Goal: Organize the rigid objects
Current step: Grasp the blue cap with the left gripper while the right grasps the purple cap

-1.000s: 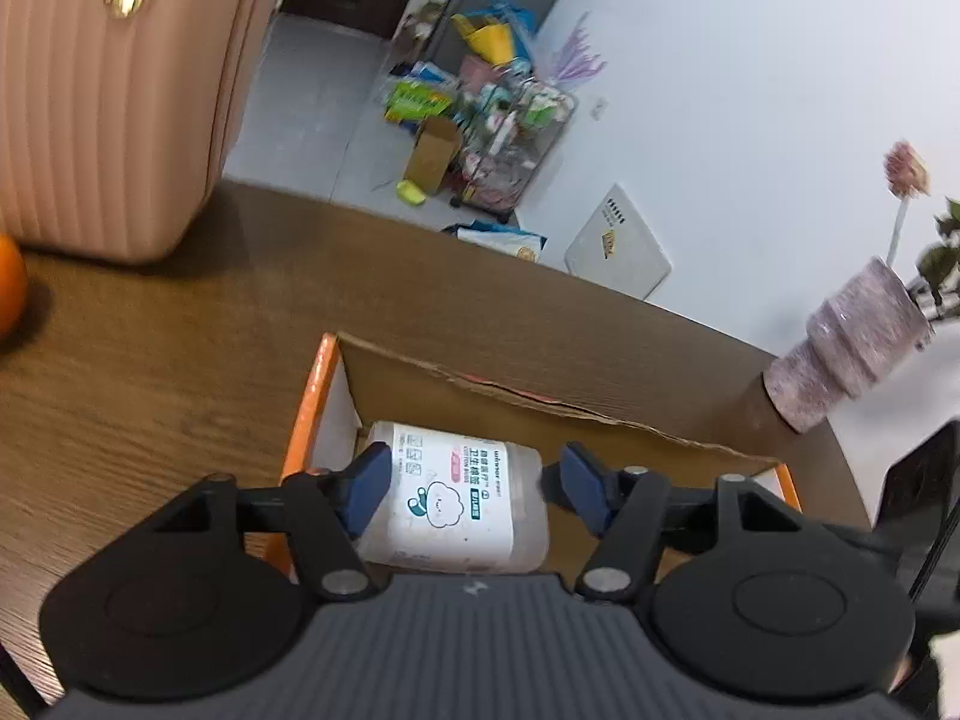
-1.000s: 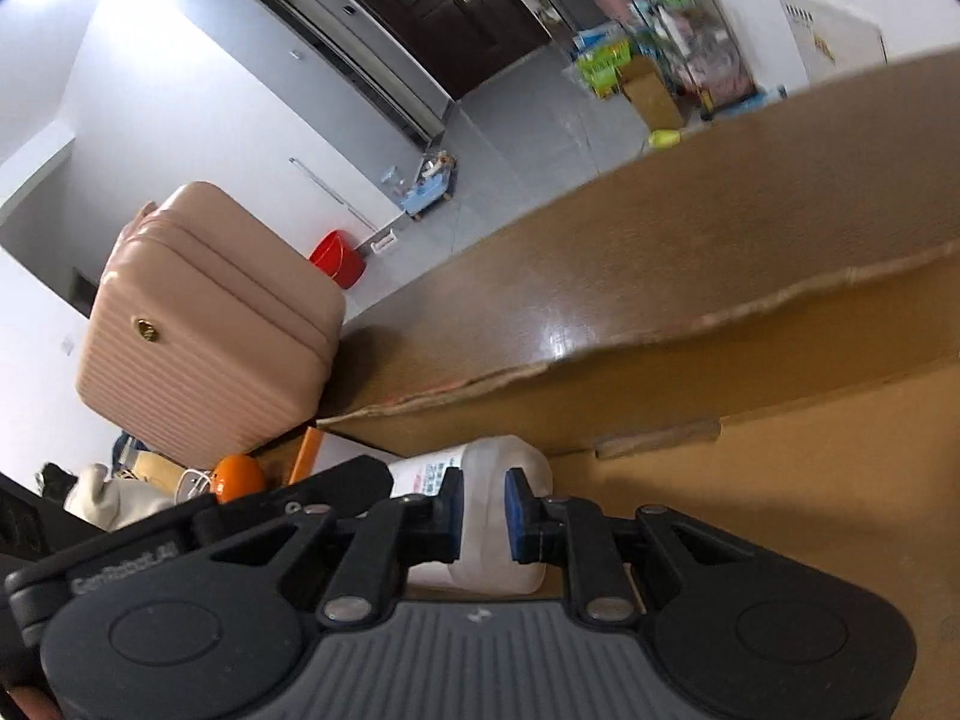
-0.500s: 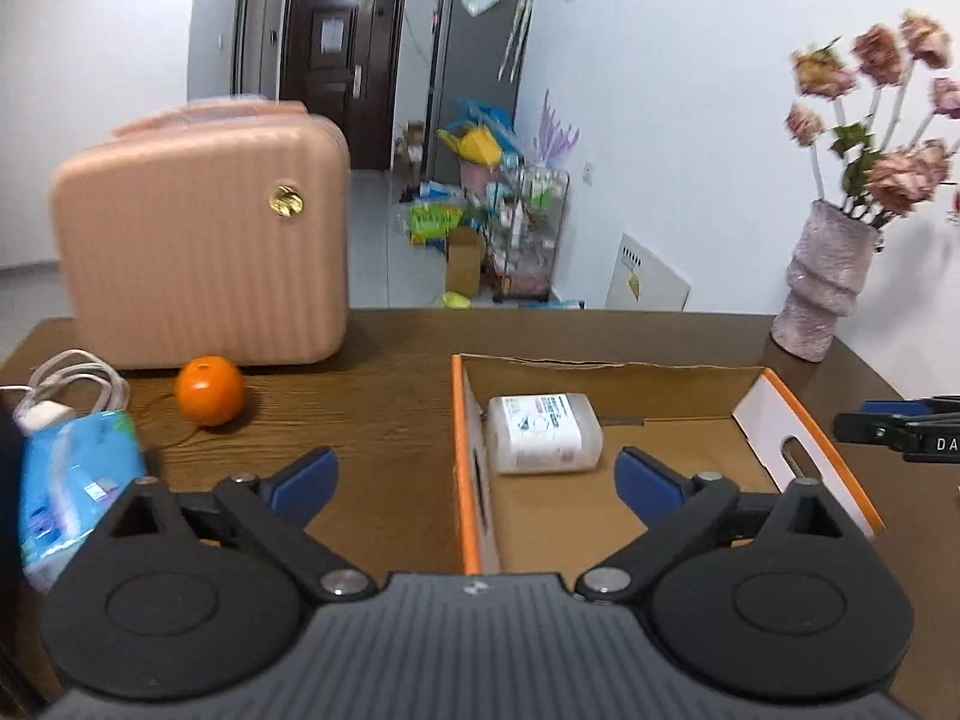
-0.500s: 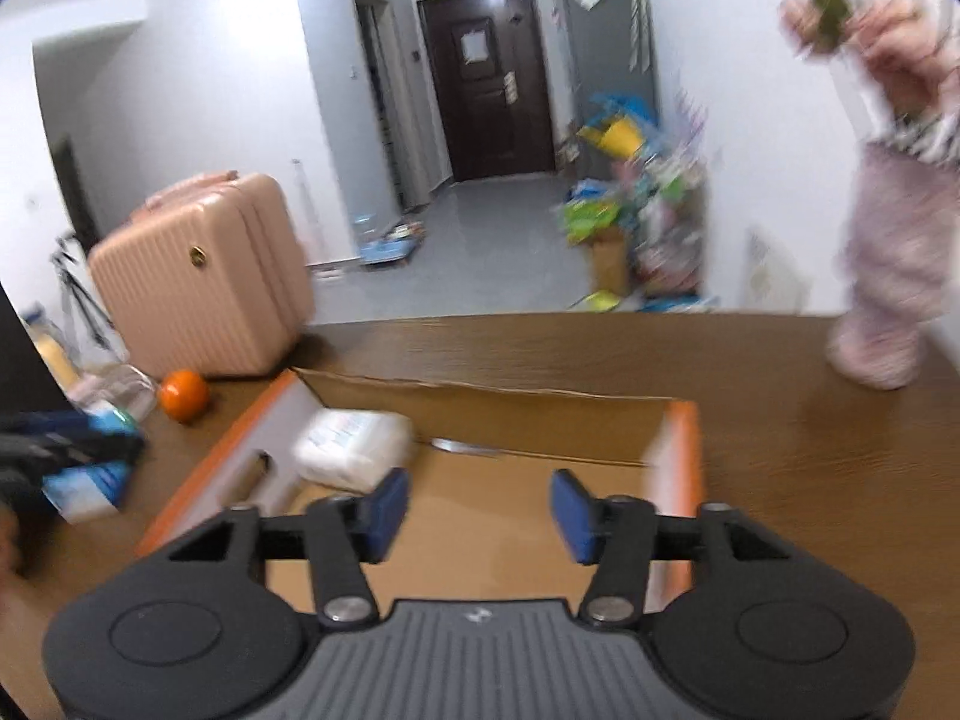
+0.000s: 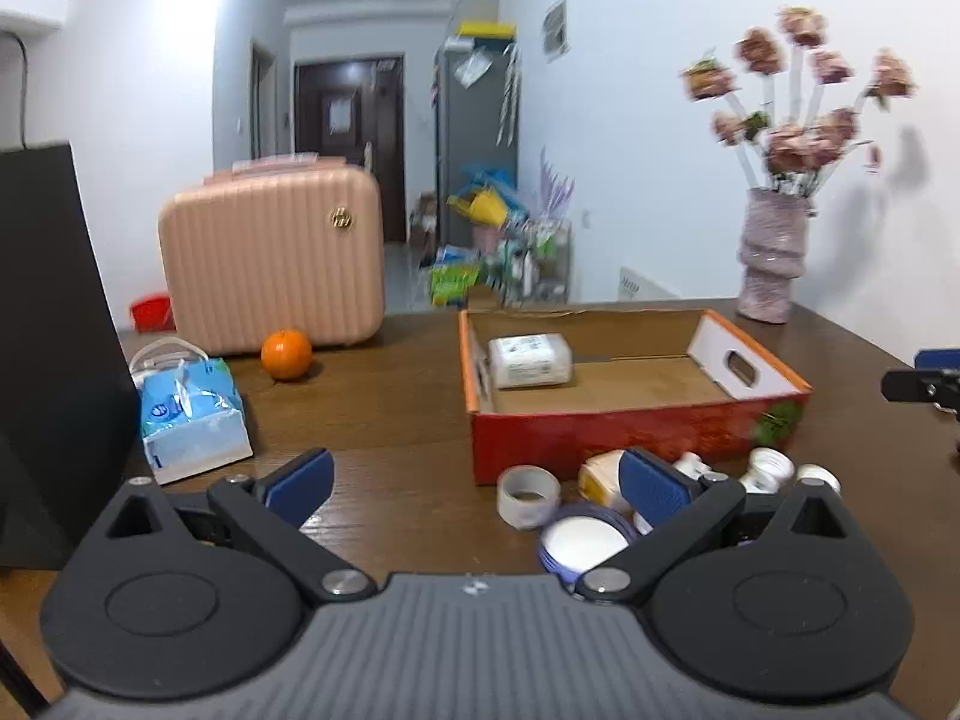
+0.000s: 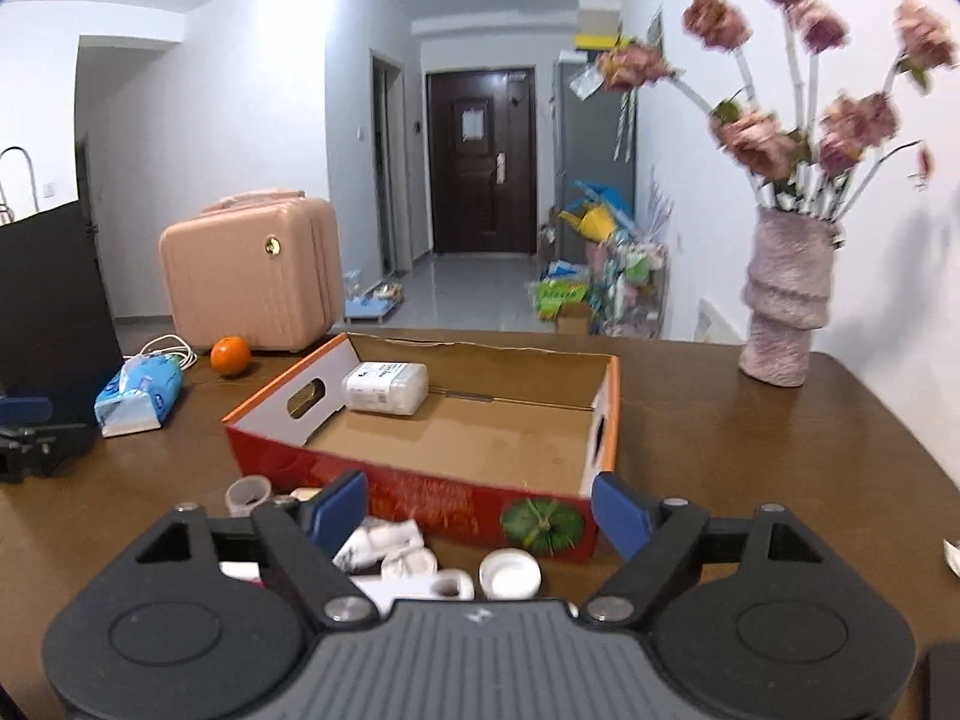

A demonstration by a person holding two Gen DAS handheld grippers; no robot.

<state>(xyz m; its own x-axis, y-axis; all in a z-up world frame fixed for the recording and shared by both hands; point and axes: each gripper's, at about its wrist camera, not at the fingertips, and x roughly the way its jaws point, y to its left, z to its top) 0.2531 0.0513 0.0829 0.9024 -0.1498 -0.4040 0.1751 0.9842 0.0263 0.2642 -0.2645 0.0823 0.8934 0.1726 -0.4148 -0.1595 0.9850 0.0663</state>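
On the brown table (image 5: 390, 414), reading left to right, sit a black panel, a blue tissue pack (image 5: 191, 414), an orange (image 5: 287, 354), a pink case (image 5: 273, 258), then the box (image 5: 630, 438) and a vase (image 5: 771, 258) at the far right. Inside the box lies one white bottle (image 5: 529, 360), on its side against the far left corner; the rest of the floor is bare cardboard. In front of the box's near wall a small heap waits: a tape roll (image 5: 529, 495), a round lid (image 5: 581, 543), a yellow-labelled pot (image 5: 603, 474) and white caps (image 6: 510, 573). So the task looks barely begun, one item in and most left.

The left gripper (image 5: 474, 483) hovers with jaws wide apart and empty. The right gripper (image 6: 480, 510) has just been opening its jaws; nothing sits between them.
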